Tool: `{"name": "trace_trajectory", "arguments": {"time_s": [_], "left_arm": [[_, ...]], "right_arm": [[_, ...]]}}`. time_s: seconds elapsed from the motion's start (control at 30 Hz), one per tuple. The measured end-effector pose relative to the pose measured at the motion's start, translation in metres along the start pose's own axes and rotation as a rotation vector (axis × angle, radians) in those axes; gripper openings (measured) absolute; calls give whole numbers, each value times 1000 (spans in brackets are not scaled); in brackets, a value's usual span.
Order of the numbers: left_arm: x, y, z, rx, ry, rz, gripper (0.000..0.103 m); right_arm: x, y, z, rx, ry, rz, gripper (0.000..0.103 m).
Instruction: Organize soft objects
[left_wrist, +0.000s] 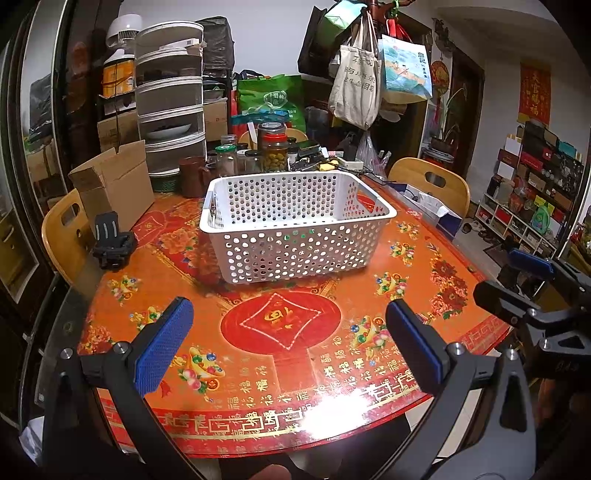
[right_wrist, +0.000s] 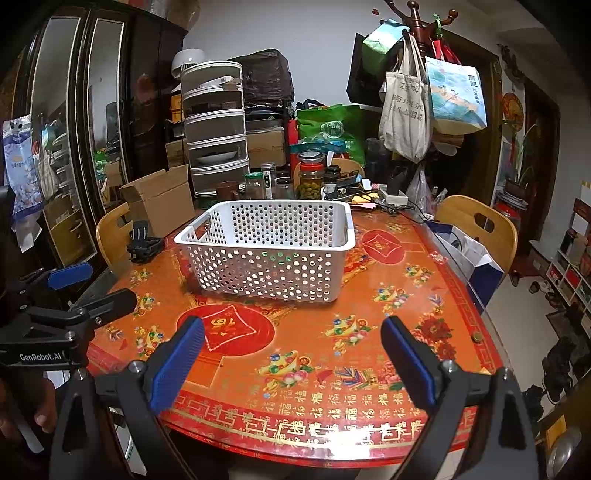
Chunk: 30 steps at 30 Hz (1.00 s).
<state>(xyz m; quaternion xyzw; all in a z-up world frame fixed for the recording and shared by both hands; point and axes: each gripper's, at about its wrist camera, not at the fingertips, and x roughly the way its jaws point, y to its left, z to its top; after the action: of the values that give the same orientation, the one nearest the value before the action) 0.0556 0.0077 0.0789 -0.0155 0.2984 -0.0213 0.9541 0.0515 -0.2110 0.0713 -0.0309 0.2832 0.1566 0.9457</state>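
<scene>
A white perforated plastic basket (left_wrist: 295, 225) stands in the middle of the round table with the red and orange cloth (left_wrist: 288, 354); it also shows in the right wrist view (right_wrist: 273, 251). Something dark and green shows faintly through its holes; I cannot tell what. My left gripper (left_wrist: 290, 325) is open and empty above the table's near edge, well short of the basket. My right gripper (right_wrist: 291, 339) is open and empty, to the right of the left one, and shows at the right edge of the left wrist view (left_wrist: 517, 280). No loose soft object lies on the cloth.
A black clamp-like device (left_wrist: 112, 245) lies on the table at the left. An open cardboard box (left_wrist: 114, 184), jars (left_wrist: 275, 153), a brown mug (left_wrist: 192, 175) and stacked food covers (left_wrist: 171, 99) crowd the far edge. Wooden chairs (left_wrist: 432, 182) stand around. Bags hang on a coat rack (right_wrist: 413, 107).
</scene>
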Motion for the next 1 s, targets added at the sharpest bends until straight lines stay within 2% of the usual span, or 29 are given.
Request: {"name": "trace_trajectory", "arguments": {"time_s": [1.0], "left_arm": [[3, -5, -8, 6, 3, -9, 103]], "right_arm": [[0, -1, -2, -1, 3, 1, 96]]}}
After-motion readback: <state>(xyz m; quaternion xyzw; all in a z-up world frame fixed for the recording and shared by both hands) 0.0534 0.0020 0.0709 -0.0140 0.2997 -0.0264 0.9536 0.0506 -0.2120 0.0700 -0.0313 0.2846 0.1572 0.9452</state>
